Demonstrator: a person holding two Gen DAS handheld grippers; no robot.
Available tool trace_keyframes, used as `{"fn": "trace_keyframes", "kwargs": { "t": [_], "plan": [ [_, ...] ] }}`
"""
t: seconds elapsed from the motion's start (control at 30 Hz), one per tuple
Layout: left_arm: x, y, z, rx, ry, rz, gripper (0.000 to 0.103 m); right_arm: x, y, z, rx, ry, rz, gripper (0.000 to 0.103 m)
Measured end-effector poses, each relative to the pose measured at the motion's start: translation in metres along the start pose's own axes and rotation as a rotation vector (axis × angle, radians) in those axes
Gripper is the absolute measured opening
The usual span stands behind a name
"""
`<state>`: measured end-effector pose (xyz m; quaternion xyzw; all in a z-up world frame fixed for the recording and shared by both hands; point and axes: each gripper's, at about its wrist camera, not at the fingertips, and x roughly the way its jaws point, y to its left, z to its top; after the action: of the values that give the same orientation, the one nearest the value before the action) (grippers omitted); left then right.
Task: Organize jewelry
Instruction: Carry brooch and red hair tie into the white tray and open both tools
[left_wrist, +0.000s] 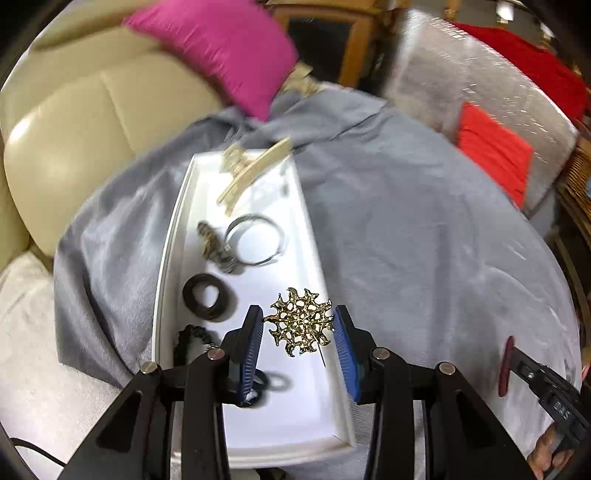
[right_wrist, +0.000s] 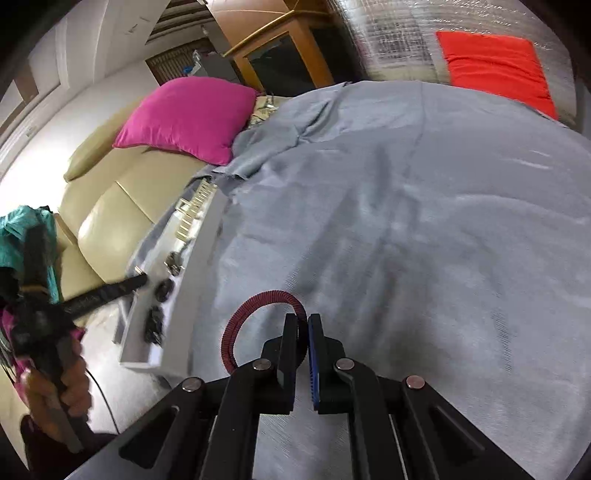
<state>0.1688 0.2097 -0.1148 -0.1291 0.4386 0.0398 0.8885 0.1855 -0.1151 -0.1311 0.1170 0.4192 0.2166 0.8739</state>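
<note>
**Brooch and bangle held near the tray**

The gold, spiky openwork brooch is clamped in the left tool above the long white tray. Right of the tray, the right tool pinches a dark red ribbed bangle over the grey cloth.

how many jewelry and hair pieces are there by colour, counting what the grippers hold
gold: 2, the brooch in the left gripper and the hair clip in the white tray
silver: 1, bangle
bronze, blurred: 1
black bands: 3
dark red: 1, band in the right gripper
total: 8
</note>
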Motion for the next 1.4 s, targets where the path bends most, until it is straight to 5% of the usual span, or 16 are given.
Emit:
{"fn": "trace_keyframes", "kwargs": {
  "t": [0.4,0.63,0.9,1.4],
  "plan": [
    [0.041,0.042,0.026,-0.098,0.112,-0.030,0.040,0.028,0.110,0.001,-0.273,0.062,0.166,0.006],
    [0.054,0.041,0.032,-0.036,0.157,-0.095,0.040,0.058,0.151,-0.009,-0.375,0.130,0.218,0.006],
    [0.075,0.055,0.040,-0.051,0.209,-0.094,0.040,0.087,0.166,-0.021,-0.391,0.192,0.230,0.006],
    [0.091,0.033,0.041,0.029,0.243,-0.083,0.040,0.119,0.175,-0.035,-0.484,0.299,0.109,0.008]
  ]
}}
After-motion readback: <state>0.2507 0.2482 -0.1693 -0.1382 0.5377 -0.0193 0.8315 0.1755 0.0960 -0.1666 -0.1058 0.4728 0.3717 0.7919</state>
